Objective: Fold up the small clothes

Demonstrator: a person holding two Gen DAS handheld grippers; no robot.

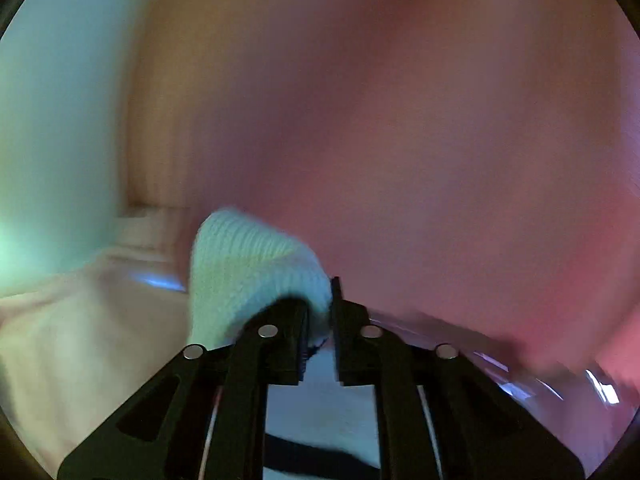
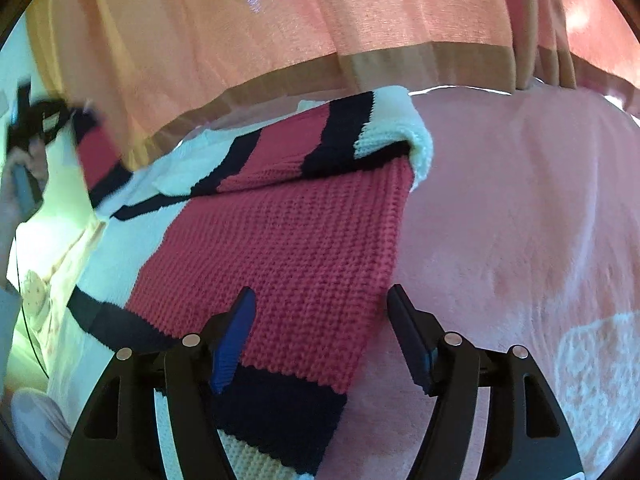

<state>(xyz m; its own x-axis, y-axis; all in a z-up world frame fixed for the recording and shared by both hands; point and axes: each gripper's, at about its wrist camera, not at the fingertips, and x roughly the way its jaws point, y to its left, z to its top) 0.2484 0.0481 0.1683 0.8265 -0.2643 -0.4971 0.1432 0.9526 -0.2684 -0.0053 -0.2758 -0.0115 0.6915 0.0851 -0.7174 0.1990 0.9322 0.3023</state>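
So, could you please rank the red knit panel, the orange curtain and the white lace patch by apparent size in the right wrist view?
1. orange curtain
2. red knit panel, though nearness to the camera enlarges it
3. white lace patch, partly cropped

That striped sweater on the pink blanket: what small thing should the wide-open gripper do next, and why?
Probably close the right gripper on the striped sweater: its jaws stand open astride the red sleeve edge, while the left gripper already pinches a white knit part, so both could lift the fold.
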